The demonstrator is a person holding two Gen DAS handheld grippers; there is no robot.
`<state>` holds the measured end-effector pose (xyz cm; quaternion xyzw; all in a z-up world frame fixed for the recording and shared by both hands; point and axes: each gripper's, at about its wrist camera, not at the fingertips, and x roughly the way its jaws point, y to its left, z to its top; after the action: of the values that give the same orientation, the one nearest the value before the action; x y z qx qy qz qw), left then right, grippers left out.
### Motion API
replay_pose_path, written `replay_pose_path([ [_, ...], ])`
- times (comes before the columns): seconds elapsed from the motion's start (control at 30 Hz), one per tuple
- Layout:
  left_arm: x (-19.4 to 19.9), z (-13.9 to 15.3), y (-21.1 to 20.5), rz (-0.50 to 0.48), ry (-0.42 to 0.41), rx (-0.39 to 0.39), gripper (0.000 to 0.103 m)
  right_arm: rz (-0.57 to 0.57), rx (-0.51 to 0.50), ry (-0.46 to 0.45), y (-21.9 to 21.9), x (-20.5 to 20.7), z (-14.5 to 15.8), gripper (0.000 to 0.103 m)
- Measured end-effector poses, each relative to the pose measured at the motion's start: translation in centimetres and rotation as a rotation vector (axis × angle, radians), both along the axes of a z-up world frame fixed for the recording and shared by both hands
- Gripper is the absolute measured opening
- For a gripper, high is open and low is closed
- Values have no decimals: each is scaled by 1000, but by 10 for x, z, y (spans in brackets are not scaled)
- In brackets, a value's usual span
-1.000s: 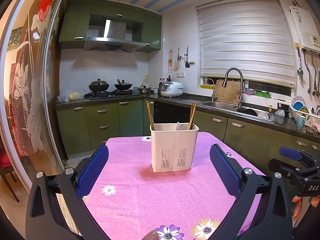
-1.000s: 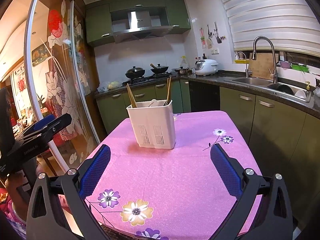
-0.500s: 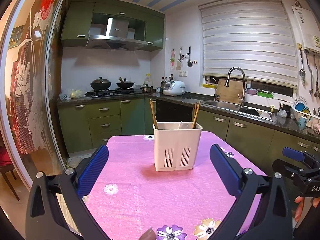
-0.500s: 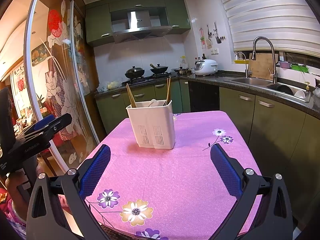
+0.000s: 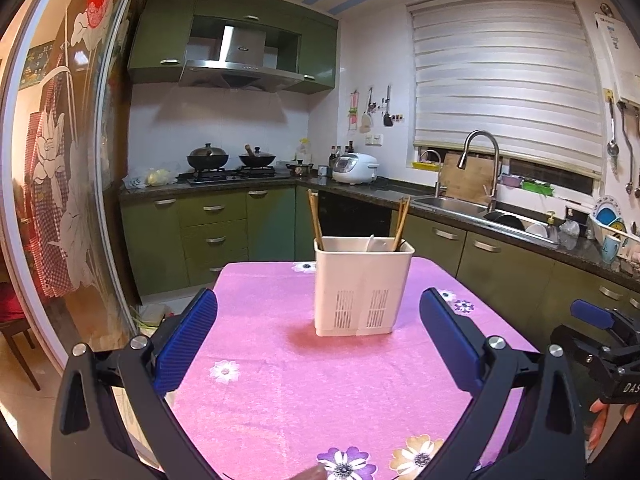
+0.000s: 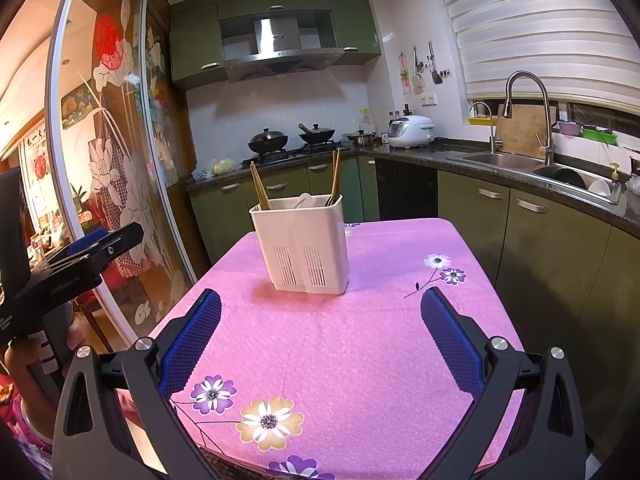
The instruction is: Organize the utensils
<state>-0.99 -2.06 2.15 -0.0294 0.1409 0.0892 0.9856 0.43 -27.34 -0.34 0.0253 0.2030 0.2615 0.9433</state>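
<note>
On the desk with the pink flowered cloth [image 5: 304, 392], the only obstacle is the upright white slotted plastic utensil holder [image 5: 362, 286] with wooden chopsticks [image 5: 315, 216] rising at both ends, bare cloth lying open on every side of it.

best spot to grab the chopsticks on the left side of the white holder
Grip the left chopsticks on the bare shafts above the holder rim, coming from above. They stand nearly upright, tips leaning slightly left, lower ends hidden inside, so only the top is free. Pull up along their tilt.
</note>
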Motion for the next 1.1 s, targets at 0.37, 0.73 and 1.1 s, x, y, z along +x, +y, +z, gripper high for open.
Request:
replay_pose_path([
  [0.37,2,0,-2,13,0,2,96,-3,-4,5,1,2,-3,99],
  [0.73,6,-3,-3,6,24,-7,96,-3,-10,10,3,3,-7,99],
  [1.1,8,-5,-2,25,21,-10,96,-5,-10,16,4,5,-10,99],
])
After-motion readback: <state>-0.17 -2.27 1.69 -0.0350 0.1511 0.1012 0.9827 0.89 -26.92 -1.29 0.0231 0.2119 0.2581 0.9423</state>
